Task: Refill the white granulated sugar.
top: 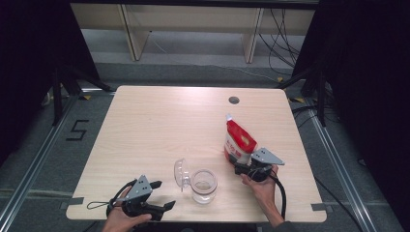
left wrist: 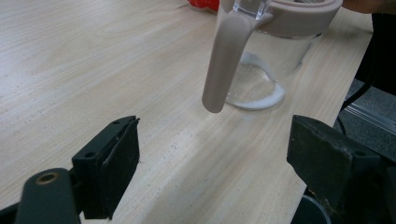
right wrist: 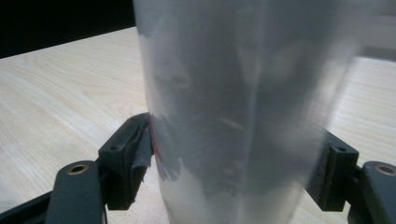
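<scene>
High view: red-and-white pouch [top: 238, 142] stood upright right of the clear jar [top: 203, 185], pinched by the right gripper [top: 245, 166].
Left gripper [top: 162, 194]: jaws wide, near jar, empty.

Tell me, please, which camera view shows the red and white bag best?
The high view: the bag shows whole, upright in the right gripper. The right gripper view has its grey back close between the jaws. The left gripper view catches a red scrap at the top.
</scene>
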The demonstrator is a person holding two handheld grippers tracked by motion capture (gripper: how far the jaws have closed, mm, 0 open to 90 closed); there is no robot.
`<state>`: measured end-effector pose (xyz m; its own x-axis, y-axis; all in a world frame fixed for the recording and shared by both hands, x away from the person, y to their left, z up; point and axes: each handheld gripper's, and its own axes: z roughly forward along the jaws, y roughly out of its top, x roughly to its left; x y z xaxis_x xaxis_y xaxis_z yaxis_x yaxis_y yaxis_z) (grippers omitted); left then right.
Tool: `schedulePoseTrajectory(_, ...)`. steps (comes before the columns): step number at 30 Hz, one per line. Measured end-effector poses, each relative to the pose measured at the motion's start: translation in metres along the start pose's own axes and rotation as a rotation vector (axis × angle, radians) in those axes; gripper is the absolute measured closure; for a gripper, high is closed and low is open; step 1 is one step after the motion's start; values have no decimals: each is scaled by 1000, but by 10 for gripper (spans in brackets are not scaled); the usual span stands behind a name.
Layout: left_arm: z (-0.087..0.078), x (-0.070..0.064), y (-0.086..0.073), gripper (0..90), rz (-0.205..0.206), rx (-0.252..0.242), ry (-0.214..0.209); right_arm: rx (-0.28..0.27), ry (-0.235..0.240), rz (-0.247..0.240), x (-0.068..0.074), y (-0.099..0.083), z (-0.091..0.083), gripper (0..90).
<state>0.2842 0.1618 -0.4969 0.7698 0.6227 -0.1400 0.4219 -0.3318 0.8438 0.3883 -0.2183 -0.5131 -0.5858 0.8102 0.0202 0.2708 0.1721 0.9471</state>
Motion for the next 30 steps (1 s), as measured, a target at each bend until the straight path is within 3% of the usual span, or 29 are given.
schedulePoseTrajectory(1, 0, -1, 0, 168, -5, -5, -3, -23, 11, 18, 2, 0, 1, 277)
schedulePoseTrajectory(3, 0, 0, 0, 168, 5, -3, -3, -18, 6, 30, 2, 0, 0, 277)
schedulePoseTrajectory(4, 0, 0, 0, 168, 2, -5, -3, -25, 14, 10, 0, 0, 1, 278)
schedulePoseTrajectory(5, 1, -1, 0, 168, -9, -9, -4, -31, 6, 29, 2, 0, 1, 279)
schedulePoseTrajectory(8, 0, 0, 0, 168, 2, 5, 2, -52, 16, 24, 2, 0, 4, 280)
schedulePoseTrajectory(9, 1, 0, 0, 168, 6, 3, -1, -47, -8, 3, 1, -1, 3, 280)
schedulePoseTrajectory(14, 0, 0, 0, 168, 6, 4, -4, -73, 9, -7, -1, 0, 6, 280)
schedulePoseTrajectory(18, 1, -1, 0, 168, -1, -4, -6, -93, -7, -32, -4, -1, 7, 281)
schedulePoseTrajectory(19, 0, 0, 0, 168, 5, 4, -5, -110, -12, 20, 1, -2, 8, 289)
schedulePoseTrajectory(21, 1, 0, 0, 168, 5, 5, -5, -100, -9, 7, -1, -1, 8, 292)
schedulePoseTrajectory(23, 1, 0, 0, 168, 3, 5, -5, -89, -10, 40, 2, -2, 7, 292)
schedulePoseTrajectory(24, 1, 0, 0, 168, 3, 4, -5, -108, -15, 7, -1, -1, 9, 292)
schedulePoseTrajectory(30, 1, -1, 0, 168, 4, -5, -10, -129, -19, 4, -1, -1, 10, 297)
